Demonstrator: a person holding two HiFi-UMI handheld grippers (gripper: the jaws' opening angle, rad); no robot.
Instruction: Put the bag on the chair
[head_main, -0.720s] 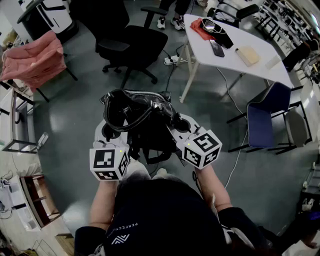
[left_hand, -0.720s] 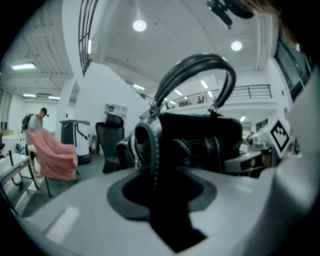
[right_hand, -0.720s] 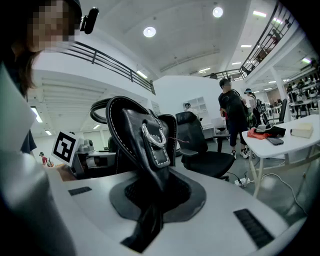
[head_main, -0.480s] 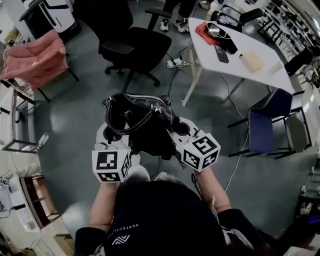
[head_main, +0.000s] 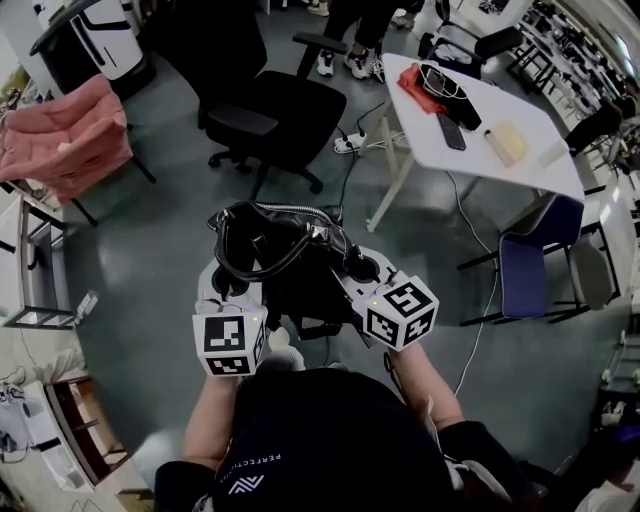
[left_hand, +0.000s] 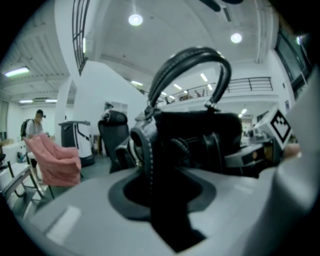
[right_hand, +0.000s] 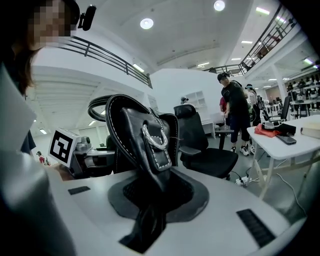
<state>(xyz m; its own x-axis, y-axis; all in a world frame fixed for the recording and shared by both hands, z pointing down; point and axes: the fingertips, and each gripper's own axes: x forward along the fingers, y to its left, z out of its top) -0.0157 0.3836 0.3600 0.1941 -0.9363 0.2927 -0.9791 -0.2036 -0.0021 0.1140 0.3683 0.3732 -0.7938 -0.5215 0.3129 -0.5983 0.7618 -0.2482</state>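
A black leather bag (head_main: 285, 255) with stitched handles hangs in the air in front of me, held between both grippers. My left gripper (head_main: 222, 285) is shut on the bag's left end (left_hand: 150, 165). The right gripper (head_main: 362, 272) is shut on the bag's right end, by a metal ring (right_hand: 155, 137). A black office chair (head_main: 275, 105) stands ahead on the grey floor, its seat facing me; the right gripper view shows the chair (right_hand: 205, 150) just past the bag (right_hand: 140, 145).
A white table (head_main: 480, 120) with a red cloth, phone and small items stands at the right. A blue chair (head_main: 530, 260) is beside it. A seat draped in pink cloth (head_main: 65, 130) is at the left. People (right_hand: 235, 112) stand behind the office chair.
I have carried the bag a little forward toward the black office chair, which now sits lower and nearer in the head view. Both grips are unchanged.
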